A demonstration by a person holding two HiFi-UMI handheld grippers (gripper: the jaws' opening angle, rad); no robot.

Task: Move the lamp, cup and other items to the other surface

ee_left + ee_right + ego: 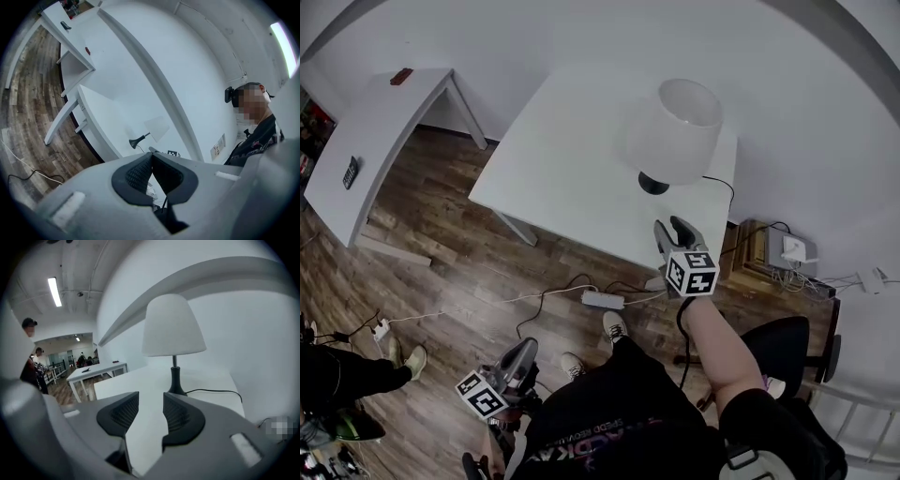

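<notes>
Two grippers, one job: my right gripper (673, 228) had its jaws apart and empty, near the lamp (672, 131) on the white table (553, 159); left gripper (521, 354) hung closed, holding nothing. Grabbing that lamp high could tip it, and its cord (211, 391) could snag.

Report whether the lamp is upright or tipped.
Upright: the lamp stands on its base on the white table, shade level above.
</notes>
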